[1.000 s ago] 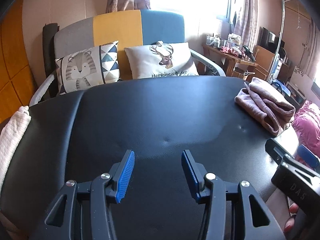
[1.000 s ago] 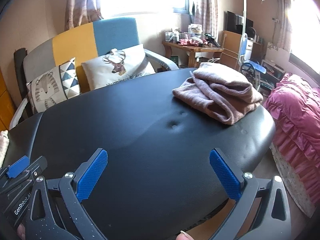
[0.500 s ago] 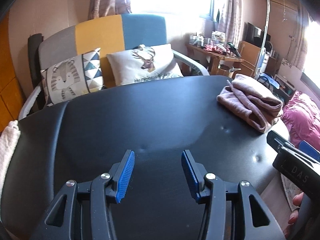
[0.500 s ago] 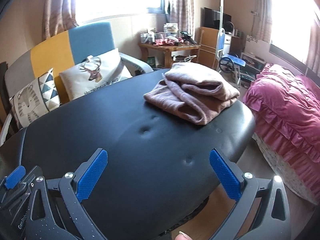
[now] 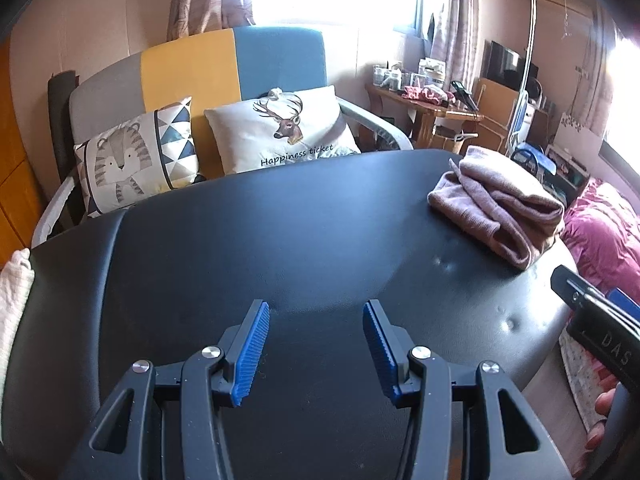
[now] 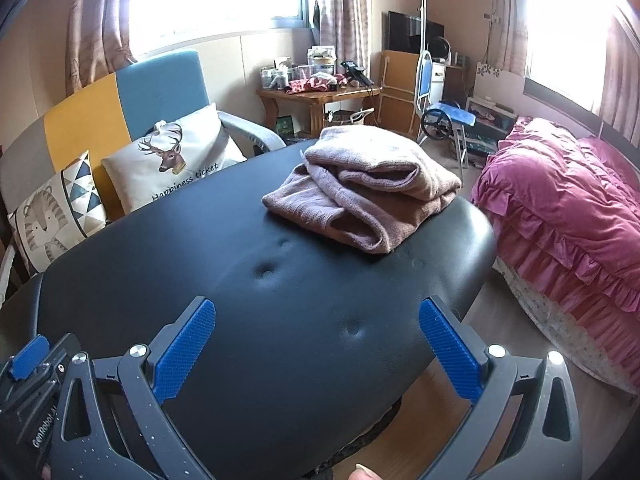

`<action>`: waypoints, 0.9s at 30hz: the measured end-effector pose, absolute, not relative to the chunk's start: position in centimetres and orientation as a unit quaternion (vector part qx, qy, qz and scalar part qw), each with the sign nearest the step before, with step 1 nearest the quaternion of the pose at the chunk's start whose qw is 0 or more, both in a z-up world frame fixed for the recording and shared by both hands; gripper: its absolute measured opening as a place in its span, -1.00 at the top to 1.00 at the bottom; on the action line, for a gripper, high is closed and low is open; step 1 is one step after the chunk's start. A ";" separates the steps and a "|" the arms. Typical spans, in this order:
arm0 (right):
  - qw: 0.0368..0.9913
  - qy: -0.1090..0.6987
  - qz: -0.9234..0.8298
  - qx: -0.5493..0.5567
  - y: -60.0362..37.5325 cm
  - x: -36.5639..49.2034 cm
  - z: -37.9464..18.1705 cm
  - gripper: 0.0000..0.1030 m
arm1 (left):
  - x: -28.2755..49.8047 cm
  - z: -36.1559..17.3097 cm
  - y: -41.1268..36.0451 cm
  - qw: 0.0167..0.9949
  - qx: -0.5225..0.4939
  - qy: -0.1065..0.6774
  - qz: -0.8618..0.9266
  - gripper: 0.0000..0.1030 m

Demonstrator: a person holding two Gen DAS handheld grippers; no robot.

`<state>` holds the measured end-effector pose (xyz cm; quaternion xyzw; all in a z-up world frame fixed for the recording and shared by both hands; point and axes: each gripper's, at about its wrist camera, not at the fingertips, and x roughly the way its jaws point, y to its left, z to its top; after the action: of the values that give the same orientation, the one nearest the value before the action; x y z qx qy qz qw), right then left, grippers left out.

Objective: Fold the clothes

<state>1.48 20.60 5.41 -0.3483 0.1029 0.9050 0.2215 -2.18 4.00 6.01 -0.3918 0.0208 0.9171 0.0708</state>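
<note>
A folded dusty-pink knit garment [image 5: 496, 204] lies on the far right end of the black padded table [image 5: 280, 240]; it also shows in the right wrist view [image 6: 368, 184] on the table [image 6: 280, 320]. My left gripper [image 5: 316, 344] is open and empty above the table's near middle. My right gripper [image 6: 316, 344] is open wide and empty over the table's near right edge, well short of the garment. The right gripper's body shows at the right edge of the left wrist view [image 5: 600, 328]. A cream cloth [image 5: 14, 300] lies at the table's left edge.
A sofa [image 5: 192, 68] with a tiger pillow [image 5: 128, 160] and a deer pillow [image 5: 280, 132] stands behind the table. A pink bed [image 6: 560, 216] is to the right. A cluttered wooden side table [image 6: 320, 92] stands in the back.
Both grippers have swung to the right and drawn back a little, so the folded garment sits more toward the middle of each view. Both stay open and empty.
</note>
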 end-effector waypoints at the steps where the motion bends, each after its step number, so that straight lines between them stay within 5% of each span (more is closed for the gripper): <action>1: 0.220 0.103 0.905 -0.350 20.5 1.4 5.3 -1.00 | -2.1 5.9 4.1 0.071 -0.393 0.022 0.917 0.03; 27: 0.211 0.100 0.899 -0.371 19.8 0.6 4.3 -1.00 | -1.9 4.9 5.1 0.066 -0.408 0.044 0.909 0.03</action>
<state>0.63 19.84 4.34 -0.3710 0.0996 0.8988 0.2109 -1.88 5.09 4.93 -0.4081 0.0444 0.9095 0.0661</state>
